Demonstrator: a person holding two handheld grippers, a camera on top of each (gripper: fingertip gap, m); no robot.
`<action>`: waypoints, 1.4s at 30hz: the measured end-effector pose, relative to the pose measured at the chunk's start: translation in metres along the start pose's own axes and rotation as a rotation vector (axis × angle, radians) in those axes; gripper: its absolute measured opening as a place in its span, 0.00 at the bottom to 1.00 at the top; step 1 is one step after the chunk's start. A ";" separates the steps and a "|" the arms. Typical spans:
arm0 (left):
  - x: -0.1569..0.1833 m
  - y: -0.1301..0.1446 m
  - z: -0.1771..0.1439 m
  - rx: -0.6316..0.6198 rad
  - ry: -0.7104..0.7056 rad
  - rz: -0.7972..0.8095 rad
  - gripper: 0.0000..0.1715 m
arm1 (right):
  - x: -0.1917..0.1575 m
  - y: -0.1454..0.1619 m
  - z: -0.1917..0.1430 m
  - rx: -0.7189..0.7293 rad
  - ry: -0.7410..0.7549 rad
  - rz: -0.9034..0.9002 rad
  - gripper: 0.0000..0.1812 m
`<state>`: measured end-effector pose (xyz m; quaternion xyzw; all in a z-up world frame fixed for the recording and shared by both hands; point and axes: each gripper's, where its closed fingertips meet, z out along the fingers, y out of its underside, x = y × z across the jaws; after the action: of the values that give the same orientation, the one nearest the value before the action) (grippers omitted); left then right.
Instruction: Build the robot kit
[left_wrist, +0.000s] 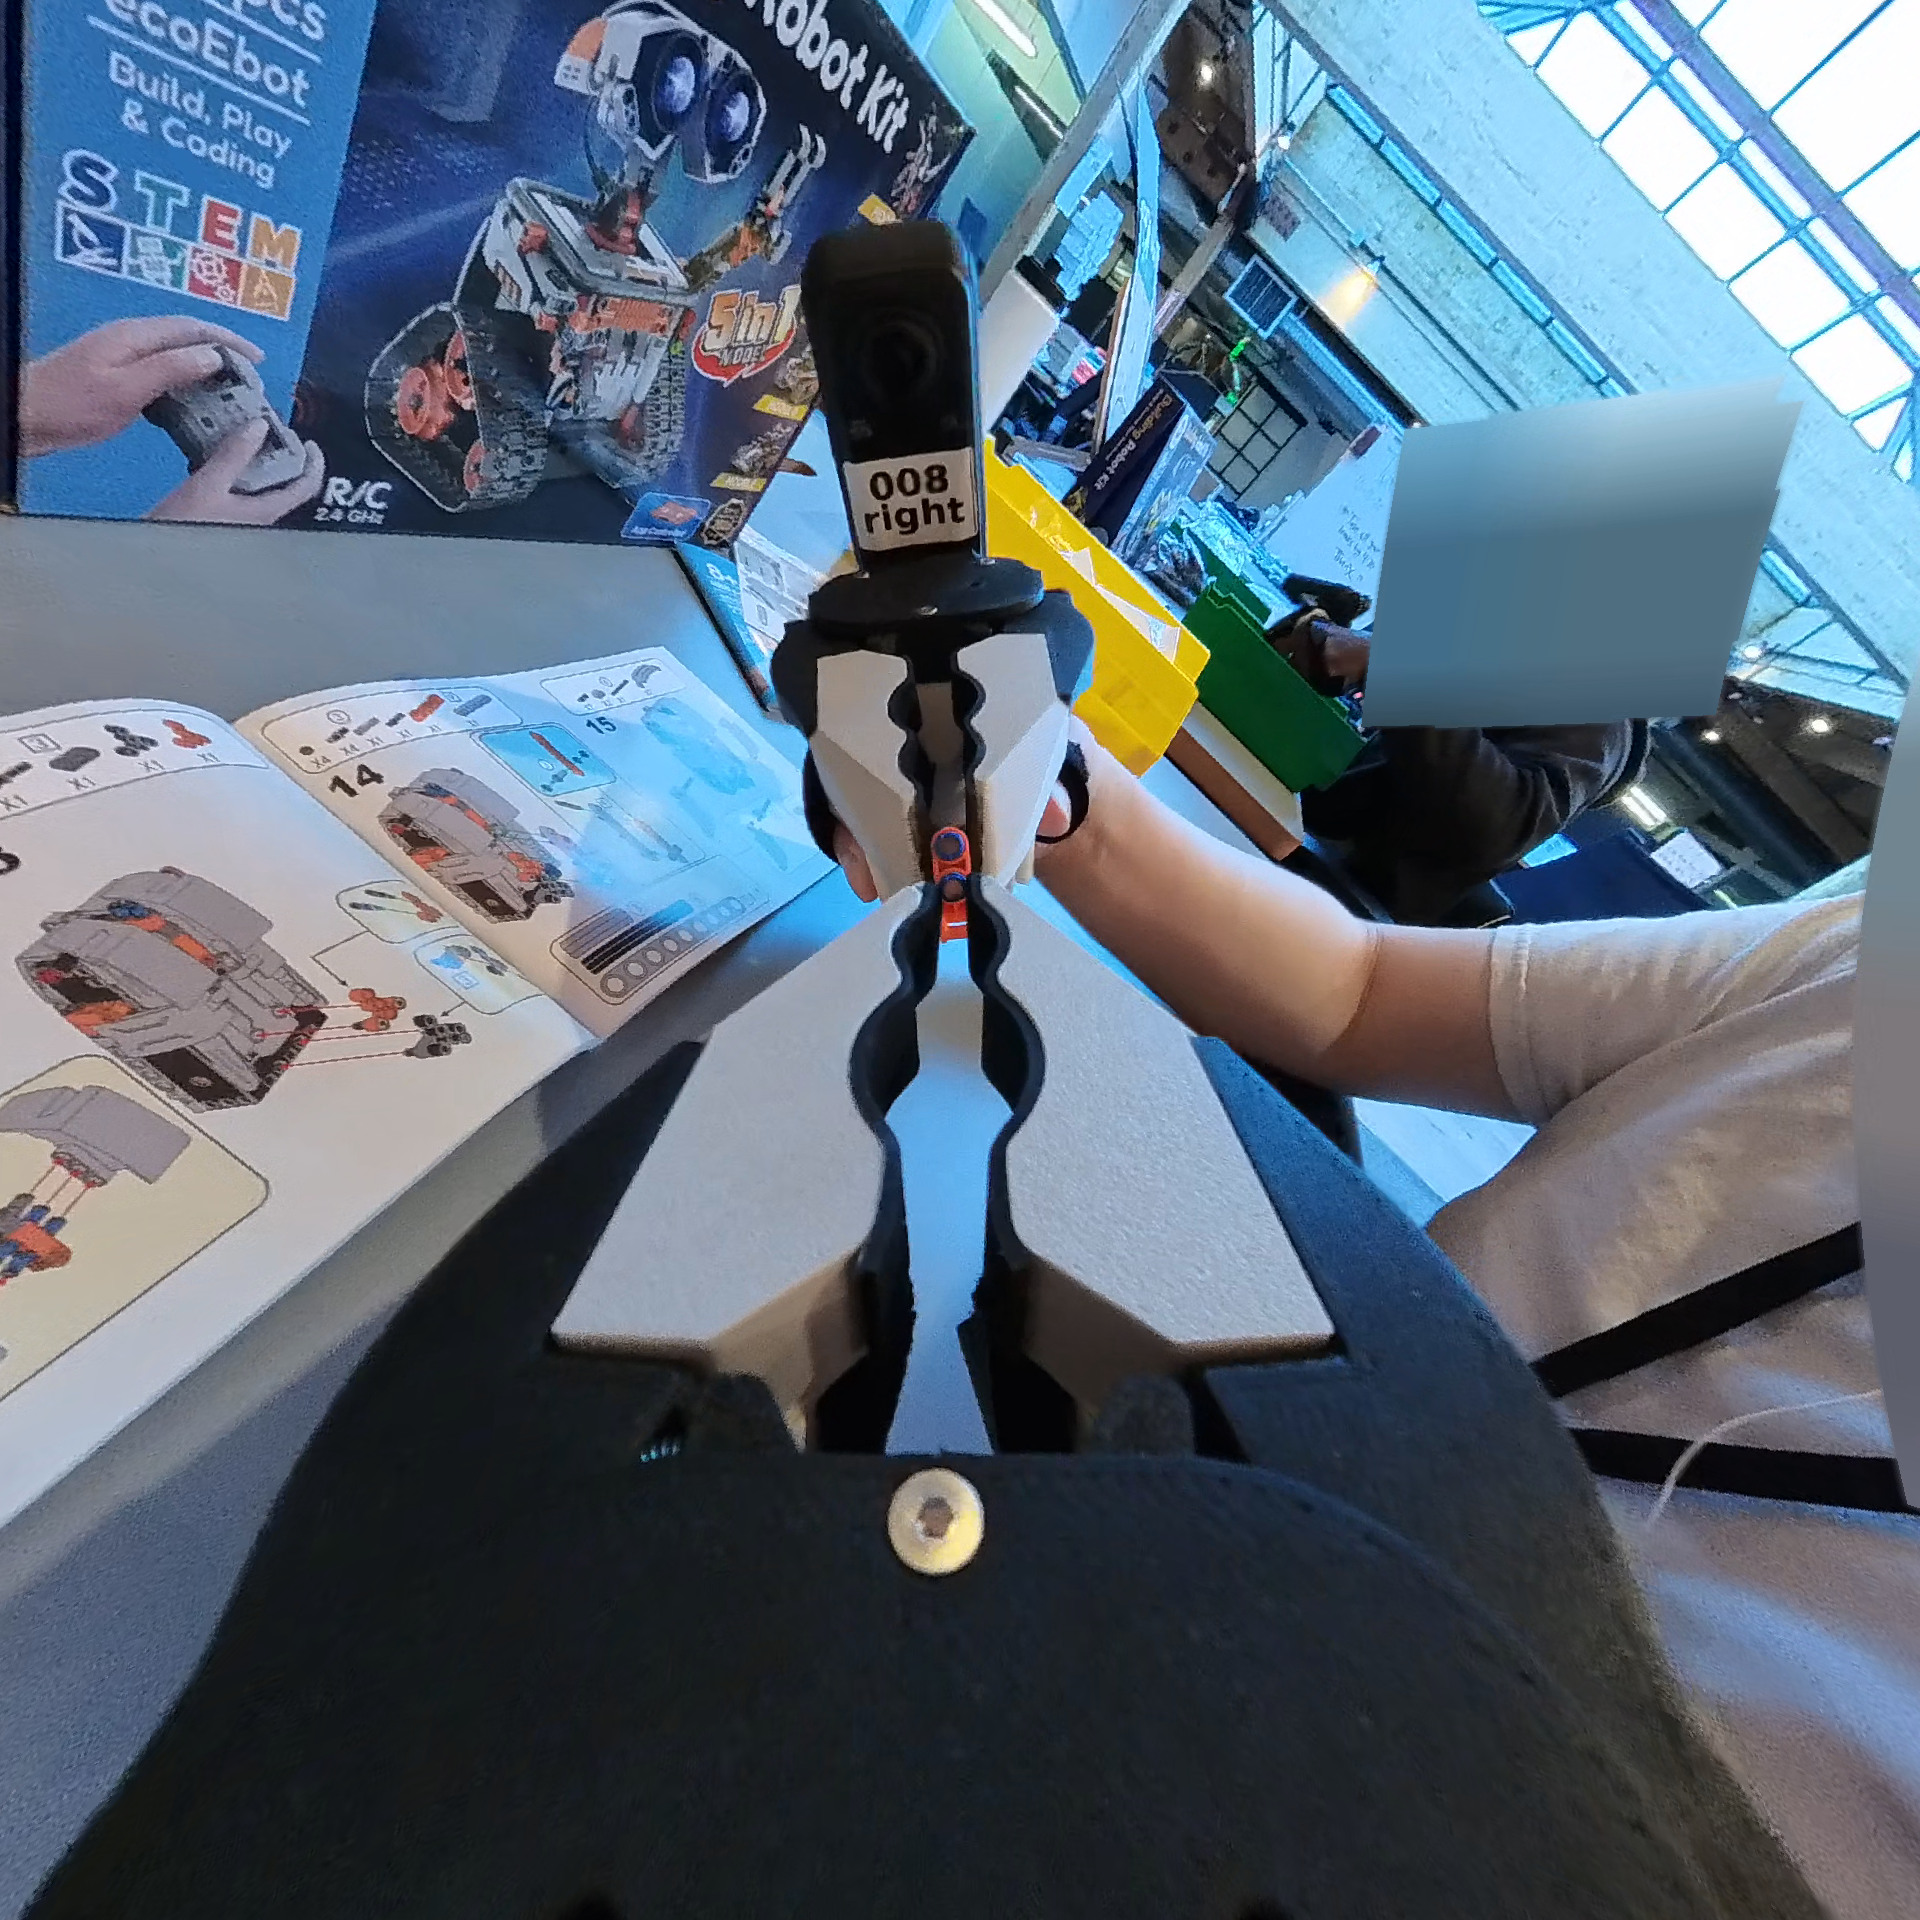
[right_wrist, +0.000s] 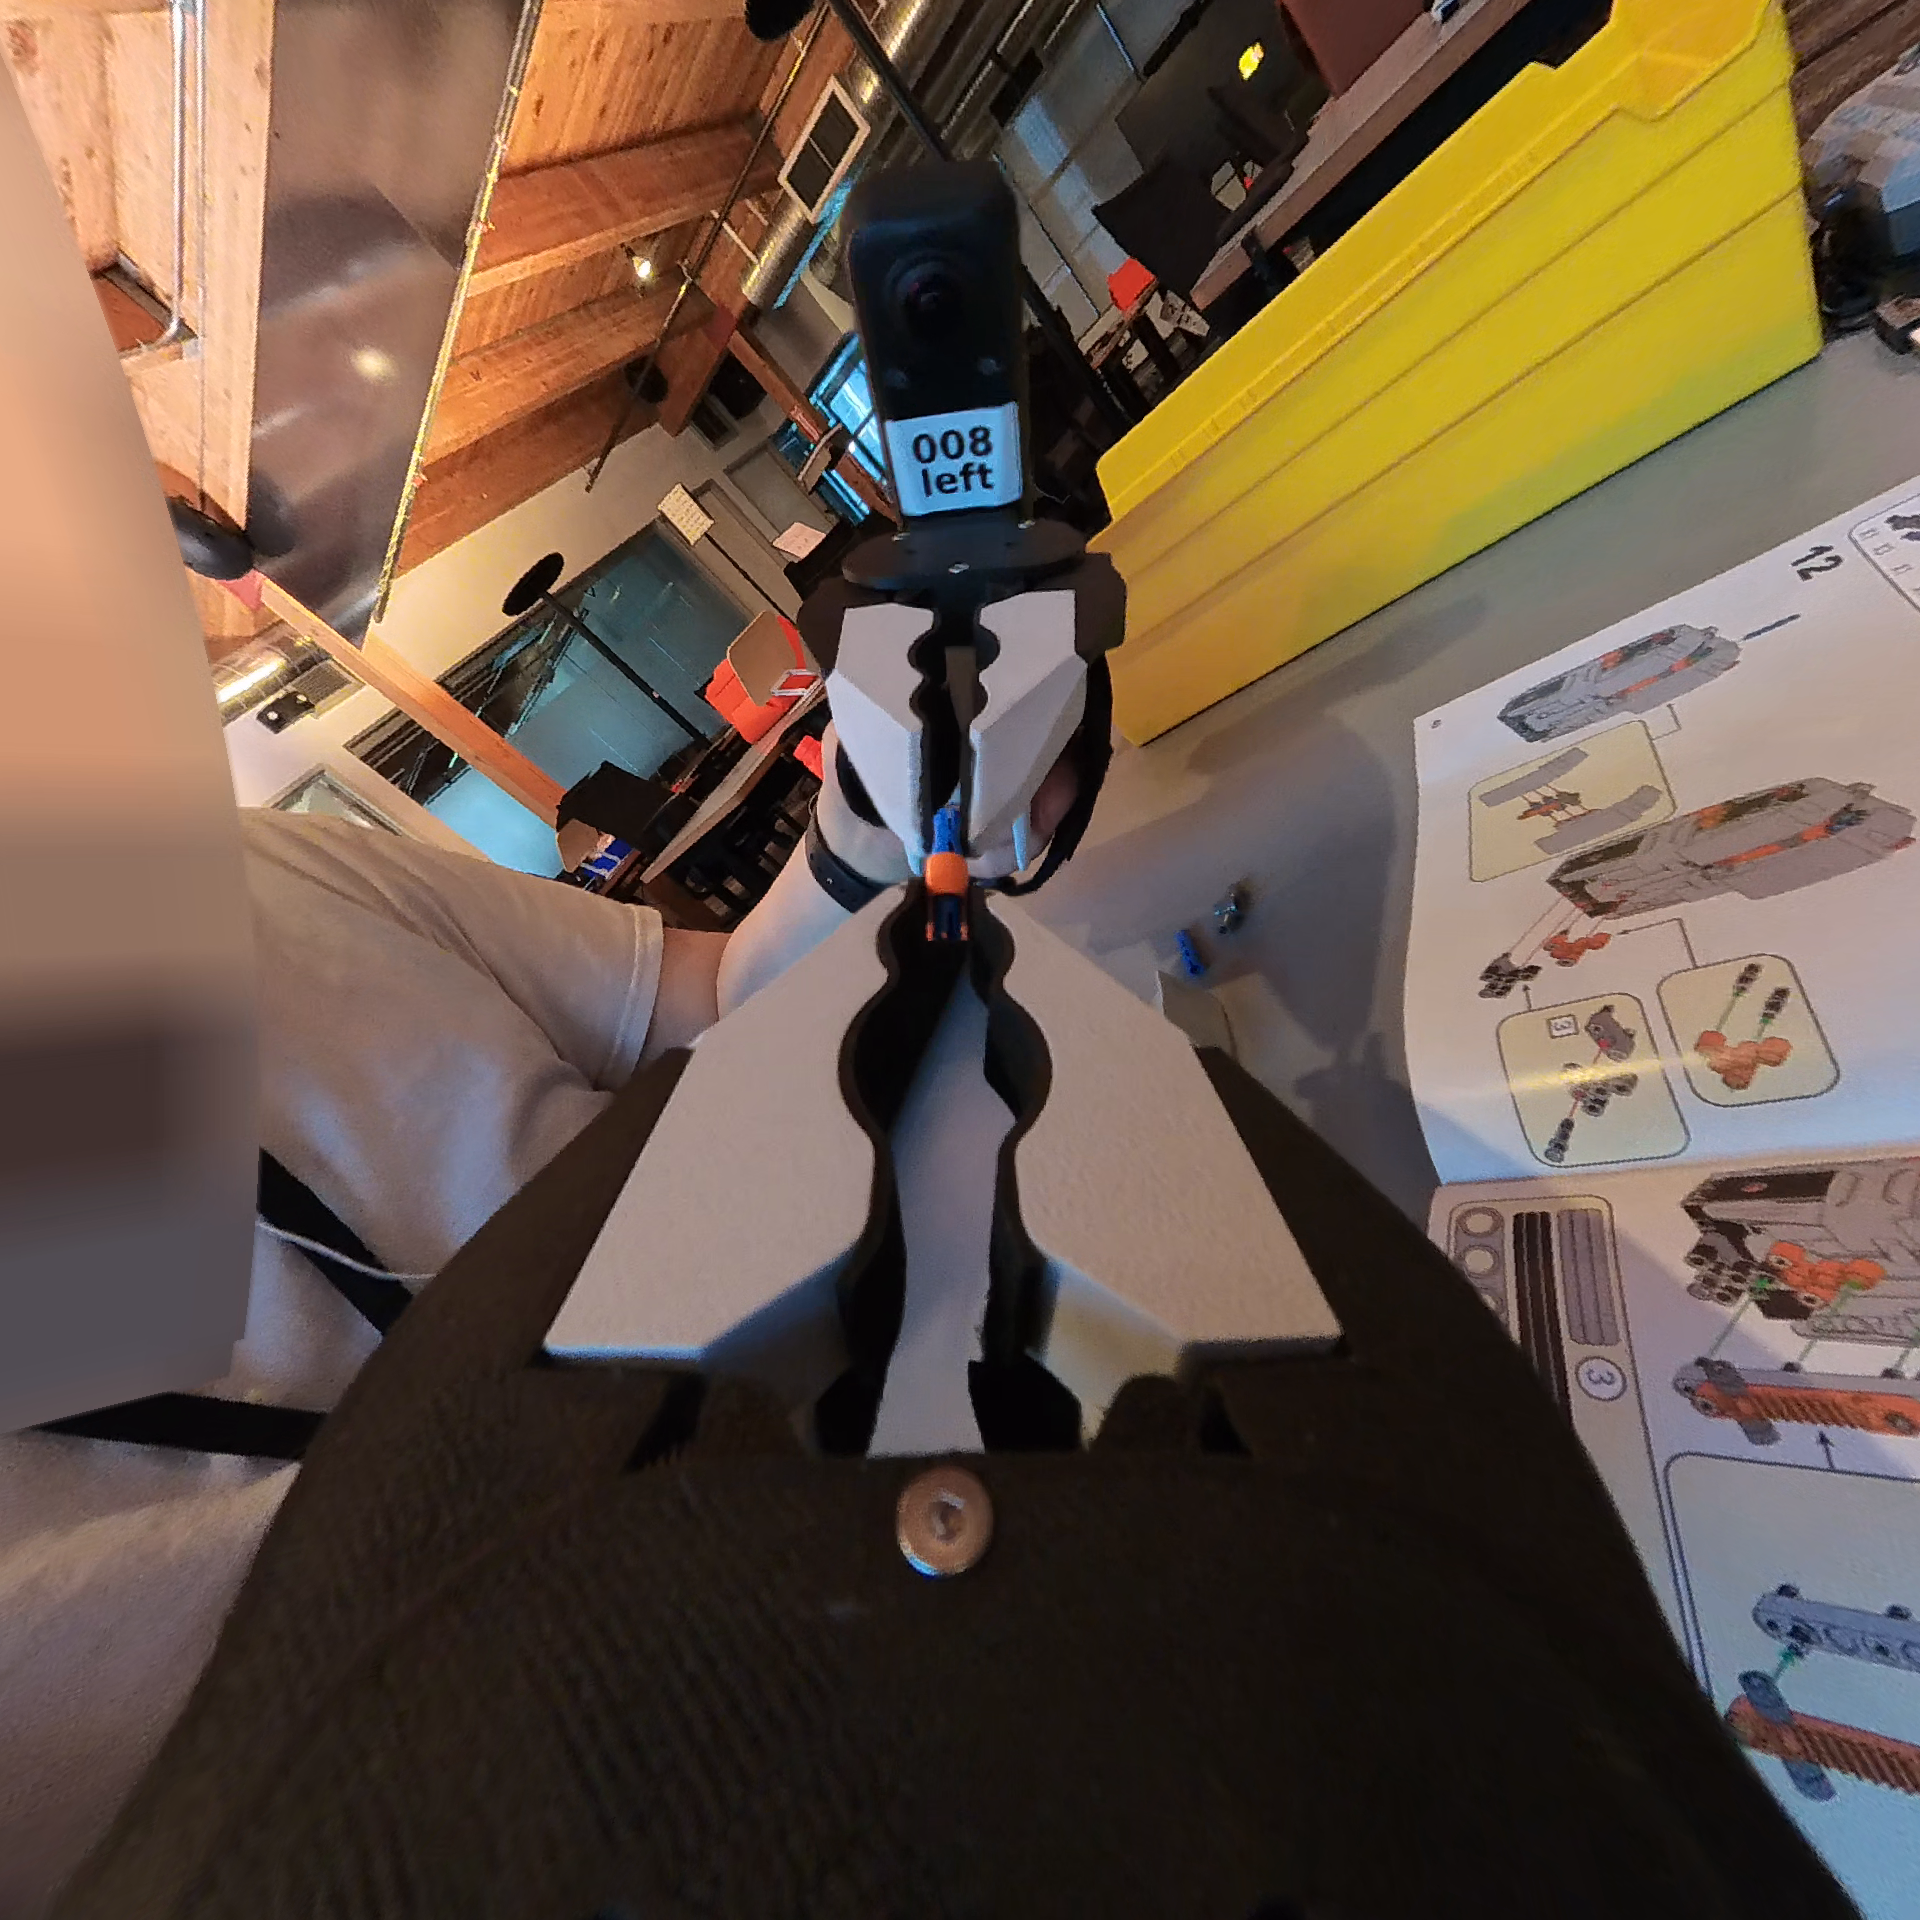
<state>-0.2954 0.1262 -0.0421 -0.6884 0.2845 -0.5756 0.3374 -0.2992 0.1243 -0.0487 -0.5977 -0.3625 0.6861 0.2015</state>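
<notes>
My left gripper (left_wrist: 951, 896) and my right gripper (left_wrist: 948, 836) meet tip to tip in the air above a grey table (left_wrist: 312, 603). Between the tips sits a small orange connector with blue pins (left_wrist: 949, 862). Both pairs of jaws are closed on its opposite ends. In the right wrist view my right gripper (right_wrist: 940, 912) pinches the near end of the piece (right_wrist: 940, 873). The left gripper (right_wrist: 943, 831) pinches the blue far end. A person's bare arm (left_wrist: 1247, 966) is behind the right gripper.
An open instruction booklet (left_wrist: 260, 935) lies on the table and also shows in the right wrist view (right_wrist: 1662, 935). A toy robot kit box (left_wrist: 416, 260) stands behind it. A yellow bin (right_wrist: 1455, 364), a green bin (left_wrist: 1268, 686), a loose blue pin (right_wrist: 1190, 951) and a grey part (right_wrist: 1231, 906) are nearby. The grippers are tip to tip, or close to it.
</notes>
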 end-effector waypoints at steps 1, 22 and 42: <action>-0.001 -0.003 0.000 0.019 -0.010 0.008 0.01 | 0.001 -0.004 0.000 0.024 0.002 0.002 0.03; -0.023 -0.024 -0.006 0.217 -0.082 -0.034 0.01 | 0.019 -0.033 -0.011 0.417 -0.068 0.013 0.07; -0.016 -0.020 -0.006 0.177 0.025 -0.063 0.00 | 0.017 -0.033 -0.016 0.436 -0.086 -0.002 0.03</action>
<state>-0.3038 0.1498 -0.0353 -0.6574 0.2146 -0.6173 0.3751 -0.2928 0.1619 -0.0356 -0.5100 -0.2145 0.7728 0.3108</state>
